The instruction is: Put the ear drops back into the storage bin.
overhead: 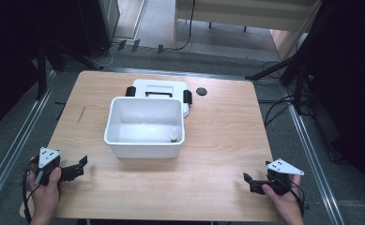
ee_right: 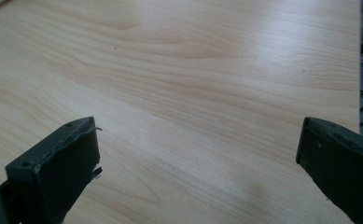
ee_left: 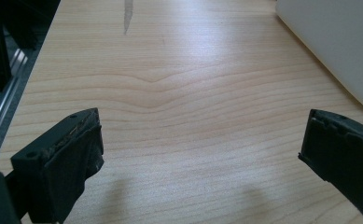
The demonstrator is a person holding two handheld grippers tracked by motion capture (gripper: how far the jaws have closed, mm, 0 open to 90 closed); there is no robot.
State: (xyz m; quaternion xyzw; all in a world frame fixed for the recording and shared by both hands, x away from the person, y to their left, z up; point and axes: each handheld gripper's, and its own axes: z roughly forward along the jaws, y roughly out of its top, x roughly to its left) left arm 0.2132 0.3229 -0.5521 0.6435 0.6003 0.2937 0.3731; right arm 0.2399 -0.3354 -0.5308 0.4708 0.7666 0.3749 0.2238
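So the white tub [overhead: 145,126] sits mid-bench with a little bottle [overhead: 174,135] standing in its near right corner. Its lid [overhead: 160,89] lies flat just behind it, touching the back wall, and a small dark disc [overhead: 201,91] sits off to the lid's right. My left gripper [overhead: 80,165] rests near the front left corner of the bench [overhead: 217,154], jaws spread wide with nothing between them. Right gripper [overhead: 248,180] is at the front right, also wide apart, well clear of the tub.

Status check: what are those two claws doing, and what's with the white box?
Left gripper and right gripper open, empty. White bin uncovered, small bottle inside. Nothing blocking.
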